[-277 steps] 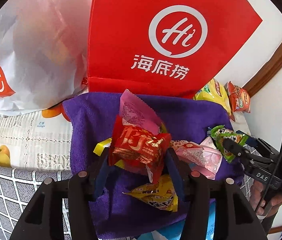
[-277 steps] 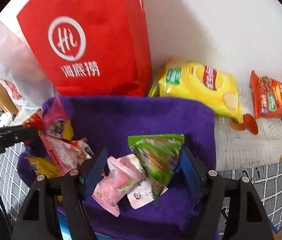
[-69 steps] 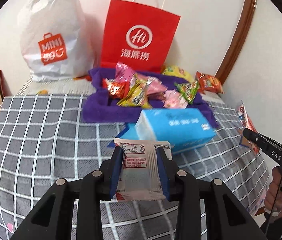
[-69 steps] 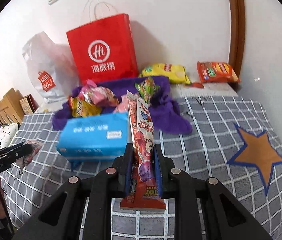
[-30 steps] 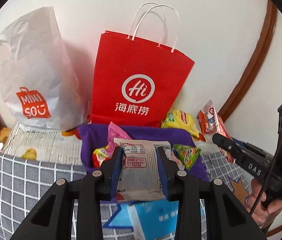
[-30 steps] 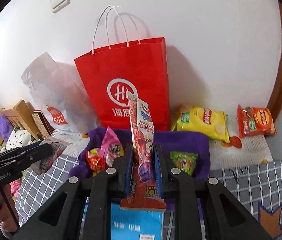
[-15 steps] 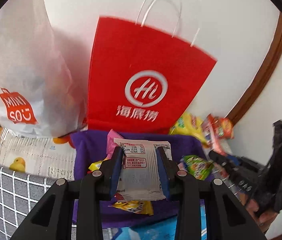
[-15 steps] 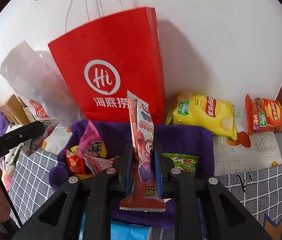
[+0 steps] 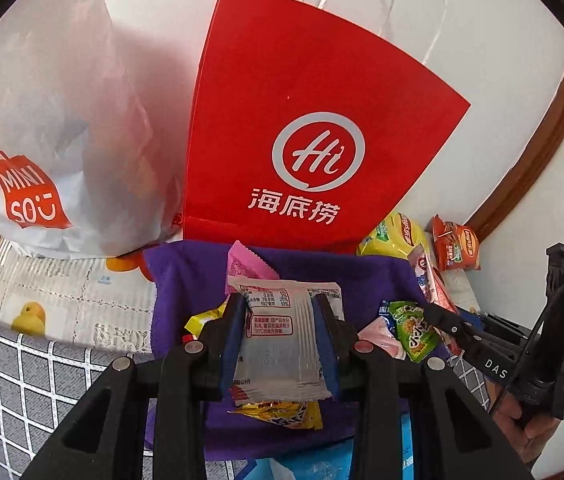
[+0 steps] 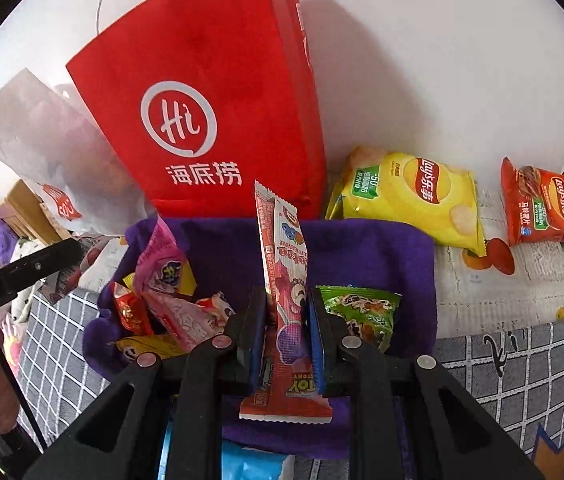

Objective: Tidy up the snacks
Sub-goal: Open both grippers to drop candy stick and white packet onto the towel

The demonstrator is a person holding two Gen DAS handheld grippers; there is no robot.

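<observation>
- The left gripper [image 9: 280, 344] is found clamped on a grey-white sachet [image 9: 278, 344], held upright by its two side edges above the purple cloth [image 9: 186, 280].
- The right gripper [image 10: 285, 340] is found clamped on a long red-and-pink candy stick pack [image 10: 282, 280], gripped low on its length, with most of the pack standing free above the jaws.
- Both held packs are positioned over the purple cloth, where a small heap of snacks is gathered: a pink packet [image 10: 162, 268], a red packet [image 10: 130, 312] and a green packet [image 10: 361, 312] among others.
- A red paper bag [image 10: 210, 120] is noted standing upright just behind the cloth; a yellow crisp bag [image 10: 413, 200] and an orange crisp bag [image 10: 541, 208] lie apart on the right.
- The sachet is judged light, thin and limp, with a slick film surface; a hold across the flat middle, as now, is judged sound, while a hold on the crimped ends could slip.
- The stick pack is judged light but long and floppy; it is likely to sag or swing when tilted, so a grip nearer its middle is judged steadier.
- Contents of both are possibly crushable; light clamping is advised.
- Release onto the cloth is not yet made.
</observation>
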